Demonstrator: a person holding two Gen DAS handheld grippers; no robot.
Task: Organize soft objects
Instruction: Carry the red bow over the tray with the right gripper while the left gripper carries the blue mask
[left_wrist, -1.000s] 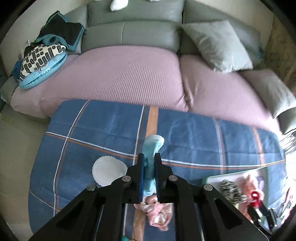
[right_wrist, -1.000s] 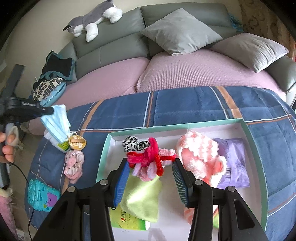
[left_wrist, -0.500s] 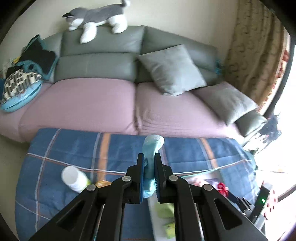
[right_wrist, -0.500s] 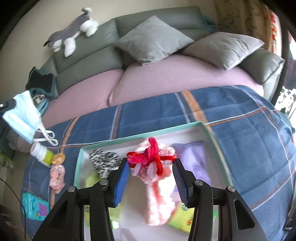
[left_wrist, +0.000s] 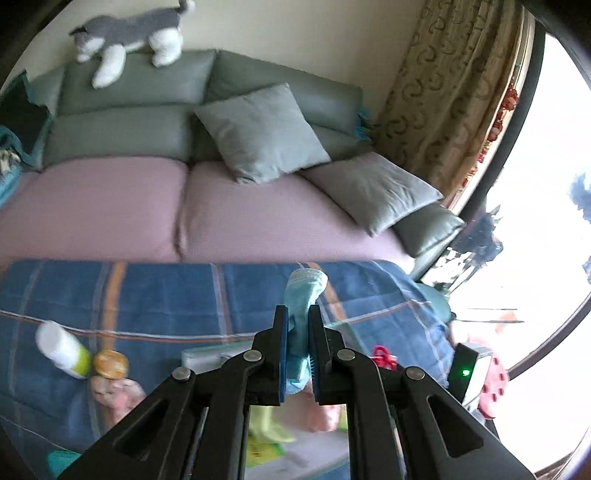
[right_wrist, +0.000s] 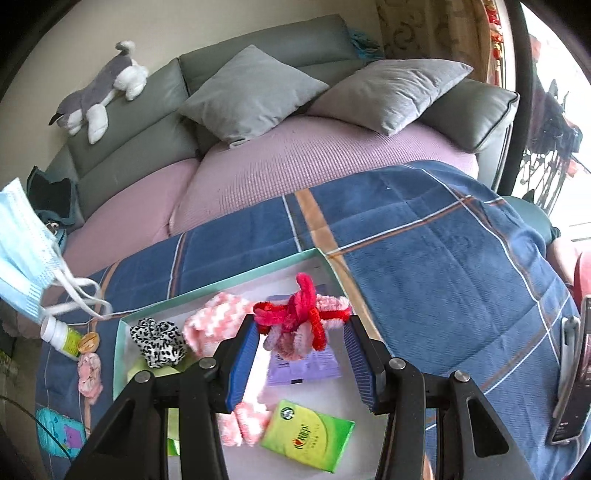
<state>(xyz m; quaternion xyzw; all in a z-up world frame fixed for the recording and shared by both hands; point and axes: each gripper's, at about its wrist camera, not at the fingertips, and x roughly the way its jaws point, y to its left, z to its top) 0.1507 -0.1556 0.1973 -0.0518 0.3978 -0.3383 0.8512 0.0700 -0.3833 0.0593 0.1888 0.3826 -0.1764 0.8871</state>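
My left gripper (left_wrist: 295, 314) is shut on a light blue face mask (left_wrist: 301, 295) and holds it in the air over the blue plaid blanket; the mask also shows at the left edge of the right wrist view (right_wrist: 26, 243), its ear loops dangling. My right gripper (right_wrist: 301, 330) is closed on a red and pink pipe-cleaner bundle (right_wrist: 301, 319) and holds it over the green-rimmed white box (right_wrist: 221, 286). The box holds a leopard scrunchie (right_wrist: 159, 341), a pink and white knit piece (right_wrist: 214, 321), a purple packet (right_wrist: 303, 367) and a green tissue pack (right_wrist: 308, 435).
A white bottle (right_wrist: 59, 334), a gold disc (right_wrist: 89, 341), a pink scrunchie (right_wrist: 89, 374) and a teal pouch (right_wrist: 59, 430) lie on the blanket (right_wrist: 424, 240) left of the box. Behind are a sofa (left_wrist: 110, 206) with grey cushions (left_wrist: 258, 133) and a plush husky (left_wrist: 125, 37). A phone (right_wrist: 576, 376) lies far right.
My left gripper has swung right with the mask and now faces the right end of the sofa. My right gripper has shifted right over the box, still gripping the bundle.
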